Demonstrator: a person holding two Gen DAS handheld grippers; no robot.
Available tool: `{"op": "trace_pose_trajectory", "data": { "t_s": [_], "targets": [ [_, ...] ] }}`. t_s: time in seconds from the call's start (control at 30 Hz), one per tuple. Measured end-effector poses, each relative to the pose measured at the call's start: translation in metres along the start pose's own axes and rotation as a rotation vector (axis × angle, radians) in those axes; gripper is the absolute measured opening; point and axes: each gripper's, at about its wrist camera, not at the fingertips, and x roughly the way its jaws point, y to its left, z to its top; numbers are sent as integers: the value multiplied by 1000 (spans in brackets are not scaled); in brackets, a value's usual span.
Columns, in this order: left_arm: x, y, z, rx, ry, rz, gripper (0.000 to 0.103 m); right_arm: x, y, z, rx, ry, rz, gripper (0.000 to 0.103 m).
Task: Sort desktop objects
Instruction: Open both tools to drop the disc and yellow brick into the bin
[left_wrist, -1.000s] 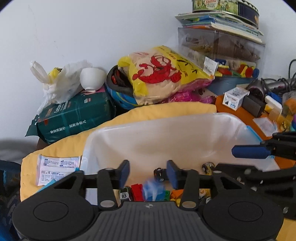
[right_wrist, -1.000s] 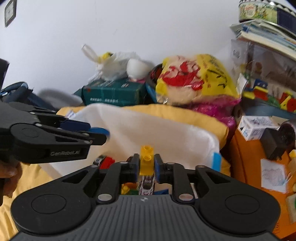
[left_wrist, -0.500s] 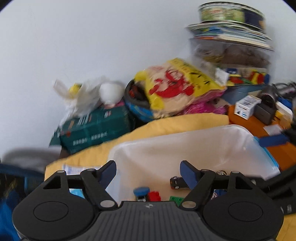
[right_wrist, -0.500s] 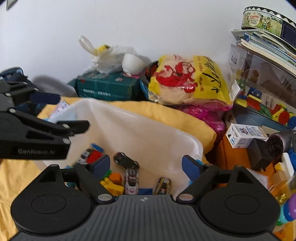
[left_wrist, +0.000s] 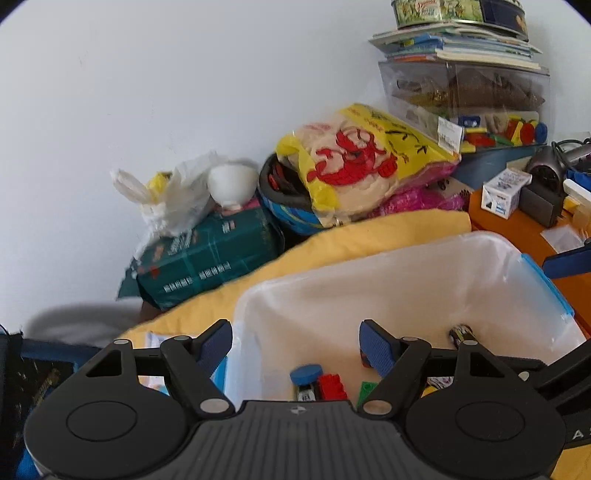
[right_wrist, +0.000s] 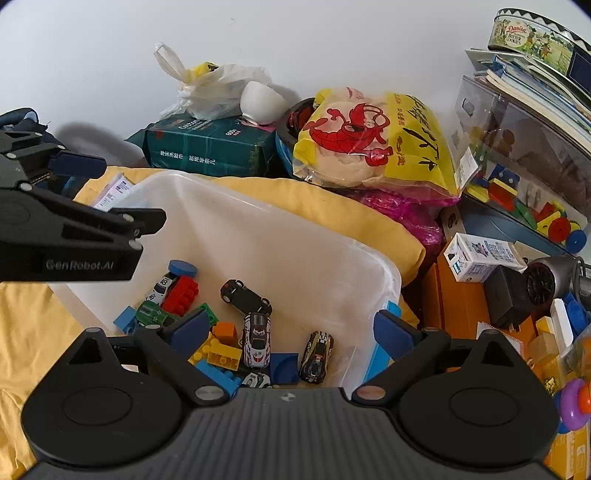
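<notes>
Spreading under everything is a yellow cloth (right_wrist: 351, 210), and on it sits a white plastic bin (right_wrist: 295, 258), the largest thing near both grippers, with a blue latch (left_wrist: 546, 284) on its right rim. Behind the bin, against the wall, lie a yellow bag (right_wrist: 380, 144) printed with a red lobster, a green pack (right_wrist: 210, 147) with a white bowl (right_wrist: 258, 101) and a tied plastic bag (right_wrist: 207, 88) on top, and to the right a clear box (right_wrist: 524, 147) under books and a cookie tin (right_wrist: 535, 37). The left gripper (left_wrist: 295, 347) hangs over the bin's near left rim, its blue pads (left_wrist: 376, 350) spread wide with nothing between them; its jaws have just been opening. The right gripper (right_wrist: 291, 328) hangs over the bin's near right side, jaws likewise wide and empty, having just been opening too. Inside the bin lie the sorted toys: a black car (right_wrist: 245, 295), a white and red car (right_wrist: 256, 339), a dark car (right_wrist: 316, 356), a red brick (right_wrist: 181, 291), a yellow brick (right_wrist: 221, 354), an orange brick (right_wrist: 225, 330) and a blue disc (right_wrist: 183, 267).
</notes>
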Motion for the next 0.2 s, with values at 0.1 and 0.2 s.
{"op": "trace_pose_trajectory", "data": {
  "t_s": [0.1,0.2],
  "targets": [
    [0,2,-1,-31,21,-42,79,2,2,0,0,10,-1,98],
    [-1,-3,-3,-3,13,-33,79,2,1,-2,6,16,-8,98]
  ]
}}
